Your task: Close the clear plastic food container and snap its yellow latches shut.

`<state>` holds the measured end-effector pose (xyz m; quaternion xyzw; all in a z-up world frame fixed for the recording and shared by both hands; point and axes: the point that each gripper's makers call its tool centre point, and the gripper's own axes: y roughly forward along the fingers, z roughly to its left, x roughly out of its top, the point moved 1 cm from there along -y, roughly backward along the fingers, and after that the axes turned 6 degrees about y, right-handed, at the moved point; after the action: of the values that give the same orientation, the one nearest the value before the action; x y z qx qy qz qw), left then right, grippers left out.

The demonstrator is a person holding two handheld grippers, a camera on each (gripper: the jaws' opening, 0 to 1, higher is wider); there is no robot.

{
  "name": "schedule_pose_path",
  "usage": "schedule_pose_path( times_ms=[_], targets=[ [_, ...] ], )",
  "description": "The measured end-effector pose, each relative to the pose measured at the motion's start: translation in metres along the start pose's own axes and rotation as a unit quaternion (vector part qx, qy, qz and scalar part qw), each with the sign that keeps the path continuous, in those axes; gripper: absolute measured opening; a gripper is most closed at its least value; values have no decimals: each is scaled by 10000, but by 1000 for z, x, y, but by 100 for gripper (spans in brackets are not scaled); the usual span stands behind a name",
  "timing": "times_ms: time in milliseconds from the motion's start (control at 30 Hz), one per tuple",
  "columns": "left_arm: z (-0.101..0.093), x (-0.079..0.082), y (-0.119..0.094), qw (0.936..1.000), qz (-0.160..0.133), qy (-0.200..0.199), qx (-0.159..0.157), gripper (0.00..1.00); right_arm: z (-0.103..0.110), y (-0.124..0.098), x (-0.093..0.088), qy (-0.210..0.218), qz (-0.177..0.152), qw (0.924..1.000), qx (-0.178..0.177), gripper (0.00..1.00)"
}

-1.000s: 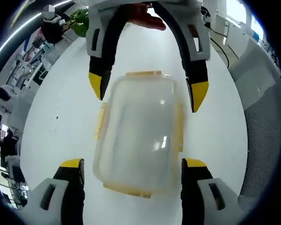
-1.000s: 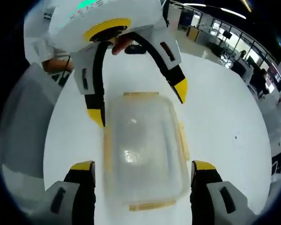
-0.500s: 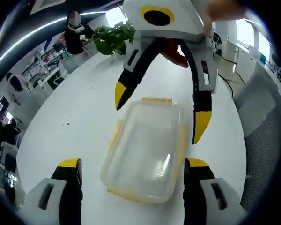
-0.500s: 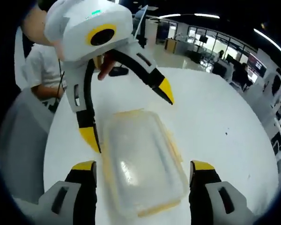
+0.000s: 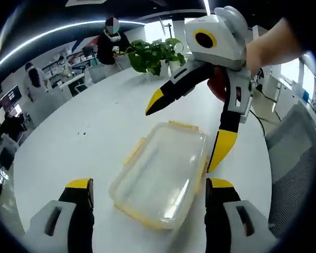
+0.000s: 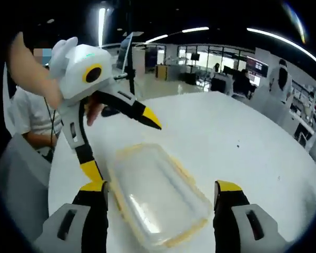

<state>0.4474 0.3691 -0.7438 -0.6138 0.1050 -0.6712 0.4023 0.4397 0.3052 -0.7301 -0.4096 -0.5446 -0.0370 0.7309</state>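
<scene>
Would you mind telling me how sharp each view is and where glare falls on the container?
Left gripper view: container sharp, streaky highlights on its lid near the closer end. Right gripper view: container slightly soft, faint sheen only; white table bright, background dim.

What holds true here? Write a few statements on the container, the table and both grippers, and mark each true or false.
1. The clear container lies on the white table. True.
2. The left gripper is shut on the container. False: its jaws stand open on either side of it.
3. The right gripper has its jaws open. True.
4. A potted plant stands at the table's far edge. True.
5. The container's lid lies beside it. False: the lid sits on it.
</scene>
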Motion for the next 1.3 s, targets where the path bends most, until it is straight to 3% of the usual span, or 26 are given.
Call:
schedule_pose_path(
  times_ms=[167, 300, 467, 533, 767, 1300],
  targets=[
    [0, 5, -6, 9989, -374, -128, 237, 88, 0, -2, -2, 222, -243, 9994, -130, 86],
    [1, 5, -6, 9974, -508, -351, 359, 88, -4, -5, 0, 489, -636, 9962, -332, 86],
    [0, 2, -7, 9949, -677, -572, 480, 89, -11, -8, -1, 770, -866, 9917, -559, 89],
    [-1, -1, -7, 9947, -646, -647, 467, 89, -11, -8, -2, 912, -869, 9905, -556, 89],
    [-7, -8, -6, 9964, -517, -557, 382, 88, -8, -10, -6, 804, -772, 9922, -564, 87],
    [5, -5, -25, 9893, -787, -1055, 635, 87, -11, -24, -5, 981, -926, 9879, -765, 86]
  ],
)
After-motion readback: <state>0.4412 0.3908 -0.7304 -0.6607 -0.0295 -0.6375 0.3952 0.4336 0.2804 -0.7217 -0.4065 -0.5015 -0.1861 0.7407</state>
